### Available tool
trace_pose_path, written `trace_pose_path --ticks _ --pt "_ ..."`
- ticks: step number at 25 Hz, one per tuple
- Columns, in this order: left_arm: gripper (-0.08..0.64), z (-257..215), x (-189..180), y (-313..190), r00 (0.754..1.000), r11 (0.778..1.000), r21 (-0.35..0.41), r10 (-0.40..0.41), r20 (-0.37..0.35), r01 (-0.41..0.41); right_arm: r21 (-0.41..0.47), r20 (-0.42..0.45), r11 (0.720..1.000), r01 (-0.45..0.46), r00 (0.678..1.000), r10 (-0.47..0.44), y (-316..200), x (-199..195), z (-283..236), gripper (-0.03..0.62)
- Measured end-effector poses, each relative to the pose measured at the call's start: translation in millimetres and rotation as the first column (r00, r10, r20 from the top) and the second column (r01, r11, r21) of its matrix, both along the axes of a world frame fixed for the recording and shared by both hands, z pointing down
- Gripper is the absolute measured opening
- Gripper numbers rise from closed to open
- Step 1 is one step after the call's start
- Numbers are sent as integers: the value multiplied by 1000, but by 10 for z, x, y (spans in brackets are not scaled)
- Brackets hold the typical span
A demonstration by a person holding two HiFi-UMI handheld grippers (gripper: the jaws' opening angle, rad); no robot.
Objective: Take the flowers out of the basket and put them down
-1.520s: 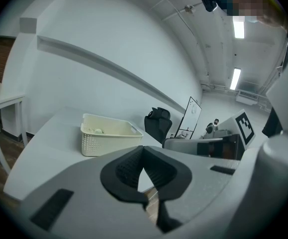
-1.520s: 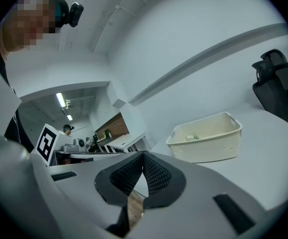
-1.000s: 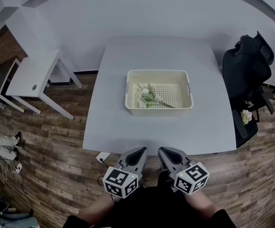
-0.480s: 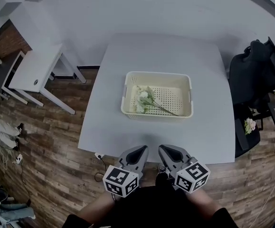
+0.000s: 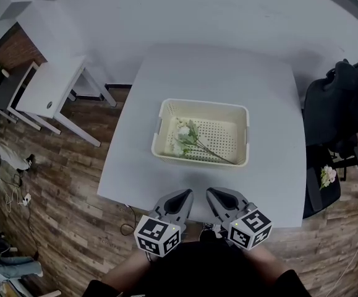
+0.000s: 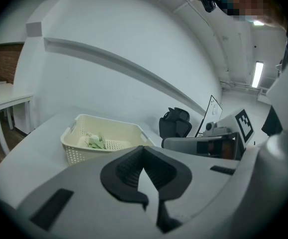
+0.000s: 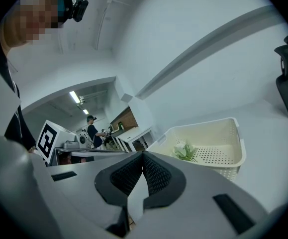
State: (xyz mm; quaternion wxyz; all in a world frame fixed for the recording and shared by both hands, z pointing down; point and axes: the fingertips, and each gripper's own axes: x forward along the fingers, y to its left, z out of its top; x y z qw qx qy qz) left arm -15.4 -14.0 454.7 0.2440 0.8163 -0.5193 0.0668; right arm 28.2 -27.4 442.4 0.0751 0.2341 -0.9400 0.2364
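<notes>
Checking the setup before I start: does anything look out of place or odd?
One thing: a second bunch of flowers lies on the black chair right of the table, not in the basket. The basket itself sits slightly askew.

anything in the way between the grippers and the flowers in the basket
Only the near wall of the basket: the flowers lie inside, behind it, so the left gripper or right gripper would have to come in over the rim. Nothing else shows on the table between them.
</notes>
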Motion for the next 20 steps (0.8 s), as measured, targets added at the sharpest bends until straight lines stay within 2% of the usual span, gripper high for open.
trace_pose_path --ticks 15,20 --pt "6 84 186 -368 993 993 -27 -115 18 116 -42 7 990 138 990 -138 -435 143 100 21" --pt "6 55 247 -371 992 992 -24 -120 31 121 -39 4 987 154 988 -154 -487 168 91 21"
